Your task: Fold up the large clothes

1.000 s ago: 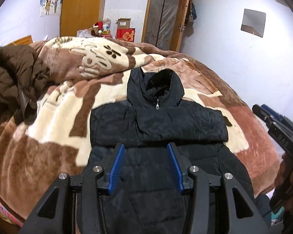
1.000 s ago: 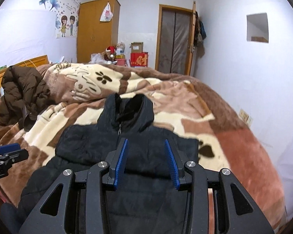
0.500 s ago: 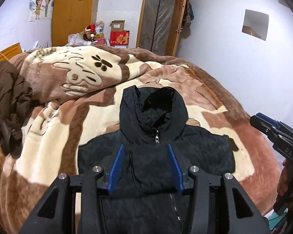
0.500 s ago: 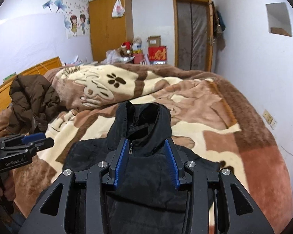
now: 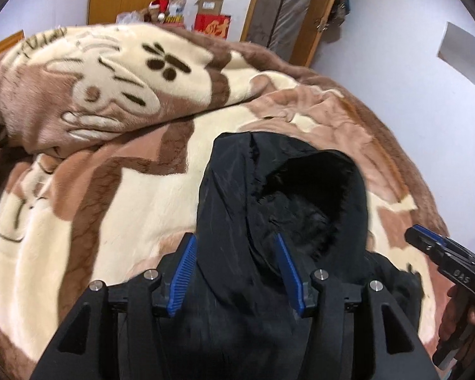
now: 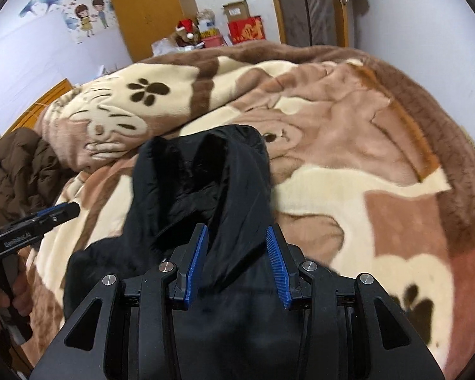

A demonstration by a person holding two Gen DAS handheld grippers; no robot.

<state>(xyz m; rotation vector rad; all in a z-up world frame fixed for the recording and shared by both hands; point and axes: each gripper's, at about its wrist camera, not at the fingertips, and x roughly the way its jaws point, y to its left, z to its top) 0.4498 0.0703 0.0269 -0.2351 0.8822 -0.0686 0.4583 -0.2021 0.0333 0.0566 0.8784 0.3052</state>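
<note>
Right claw body lettered "DAS", rest illegible

- black jacket: slightly shiny synthetic cloth, fuzzy matt lining inside hood
- blanket under jacket: thick plush fleece
- left gripper: matt black plastic, ribbed blue pads, metal screws
- wardrobe beyond blanket: wood

Right gripper sits bottom center, blue pads apart over the black jacket, not pinching it. Jacket's hood points up-frame on the blanket. Left gripper pokes in mid-left, brown coat behind it.
</note>
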